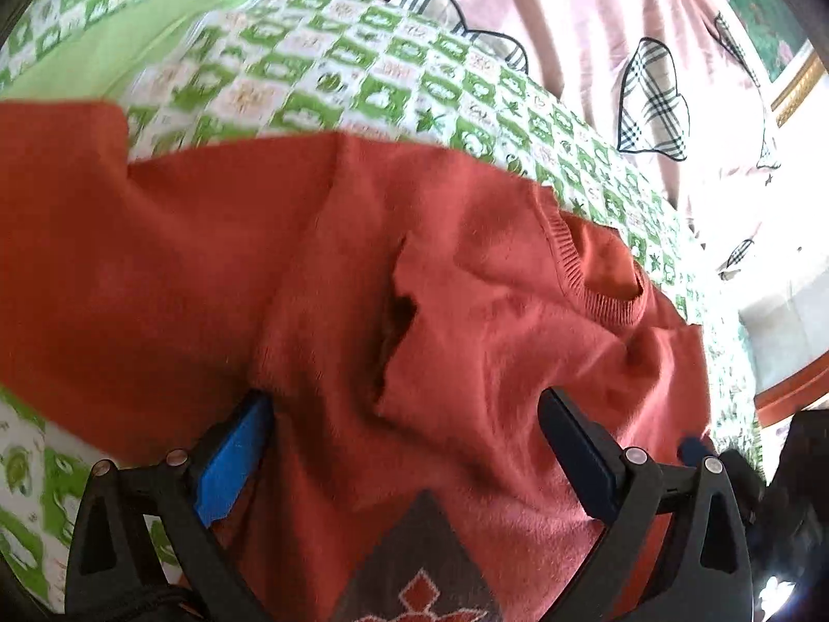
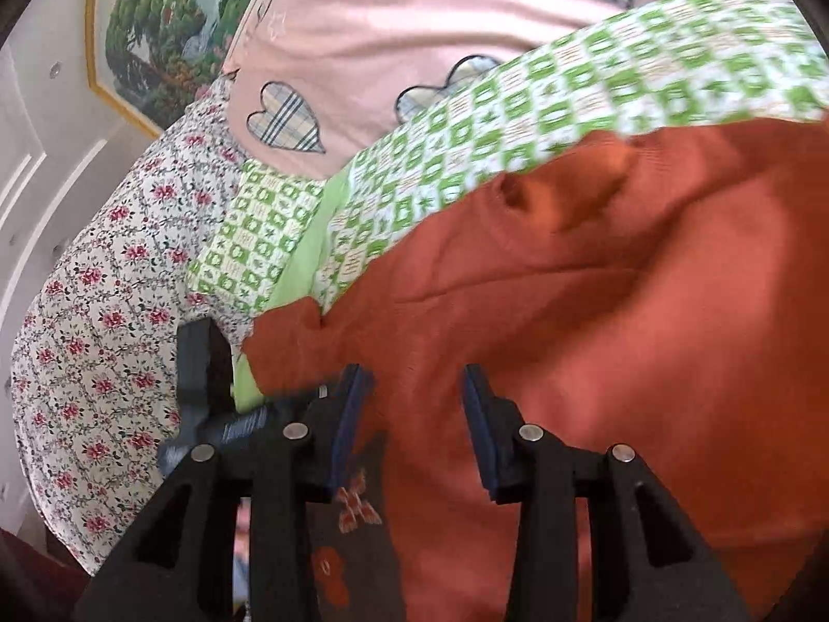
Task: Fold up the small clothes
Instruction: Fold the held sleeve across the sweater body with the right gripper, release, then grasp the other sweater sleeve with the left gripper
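Left wrist view: orange-red knit sweater (image 1: 414, 269) lies on the green checked quilt (image 1: 362, 78), ribbed neckline (image 1: 601, 285) toward the right, a dark diamond pattern panel (image 1: 419, 565) at the near edge. Fabric is rumpled, with a raised fold ridge near the middle; one part spreads off to the left, probably a sleeve. Left gripper (image 1: 409, 414) has its jaws wide apart over the body of the sweater, nothing pinched. Right wrist view: same sweater (image 2: 596, 321) fills the right half. Right gripper (image 2: 414, 404) has jaws apart too, sitting over the cloth near the patterned panel, not clamped on anything I can see. The left gripper's dark body shows at its left side.

Progress, my read: early stage. Sweater looks mostly spread, no tidy fold finished; sleeves and body all left to fold.

Around it: pink bedcover with plaid hearts (image 2: 414, 20), floral sheet (image 2: 103, 311), framed landscape painting (image 2: 155, 26).
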Demonstrator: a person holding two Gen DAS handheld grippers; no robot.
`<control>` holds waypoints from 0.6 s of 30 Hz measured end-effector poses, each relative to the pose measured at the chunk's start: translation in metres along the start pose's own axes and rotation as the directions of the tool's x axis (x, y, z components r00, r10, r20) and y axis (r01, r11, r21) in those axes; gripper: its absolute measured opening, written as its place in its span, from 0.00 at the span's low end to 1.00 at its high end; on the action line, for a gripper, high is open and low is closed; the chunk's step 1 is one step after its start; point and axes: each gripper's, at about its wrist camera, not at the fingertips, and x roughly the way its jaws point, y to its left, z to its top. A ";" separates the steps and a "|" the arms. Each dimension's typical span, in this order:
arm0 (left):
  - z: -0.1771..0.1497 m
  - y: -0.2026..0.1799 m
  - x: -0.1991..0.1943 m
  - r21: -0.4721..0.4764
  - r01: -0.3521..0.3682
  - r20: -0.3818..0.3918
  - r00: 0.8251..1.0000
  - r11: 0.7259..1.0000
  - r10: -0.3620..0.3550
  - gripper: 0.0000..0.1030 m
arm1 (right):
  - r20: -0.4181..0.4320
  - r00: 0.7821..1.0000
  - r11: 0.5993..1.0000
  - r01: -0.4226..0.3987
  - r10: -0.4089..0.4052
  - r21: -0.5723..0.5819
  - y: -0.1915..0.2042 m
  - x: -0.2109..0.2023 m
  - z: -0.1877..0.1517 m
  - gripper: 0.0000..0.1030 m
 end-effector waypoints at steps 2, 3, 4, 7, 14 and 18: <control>-0.002 -0.003 -0.014 0.020 -0.001 -0.003 1.000 1.000 0.001 0.93 | 0.009 1.000 1.000 0.020 -0.020 0.016 -0.005 -0.012 -0.009 0.40; -0.006 -0.004 -0.026 0.030 0.006 0.003 1.000 1.000 -0.006 0.91 | 0.017 0.999 0.999 0.028 -0.028 0.019 -0.007 -0.020 -0.014 0.40; -0.012 -0.005 -0.045 0.043 0.014 0.036 0.999 0.999 -0.016 0.91 | 0.028 0.999 0.999 0.037 -0.038 0.021 -0.008 -0.028 -0.020 0.40; -0.019 -0.017 -0.082 0.130 -0.017 0.146 0.989 0.991 -0.002 0.91 | 0.047 0.997 0.998 0.061 -0.062 0.021 -0.011 -0.043 -0.031 0.42; 0.024 -0.044 -0.011 0.296 -0.074 0.045 0.997 0.952 0.063 0.90 | 0.052 0.998 0.999 0.031 -0.033 0.028 -0.011 -0.046 -0.030 0.42; 0.025 -0.032 0.039 0.290 -0.027 -0.099 0.993 0.957 0.058 0.48 | 0.066 0.997 0.999 0.043 -0.043 0.008 -0.008 -0.056 -0.029 0.42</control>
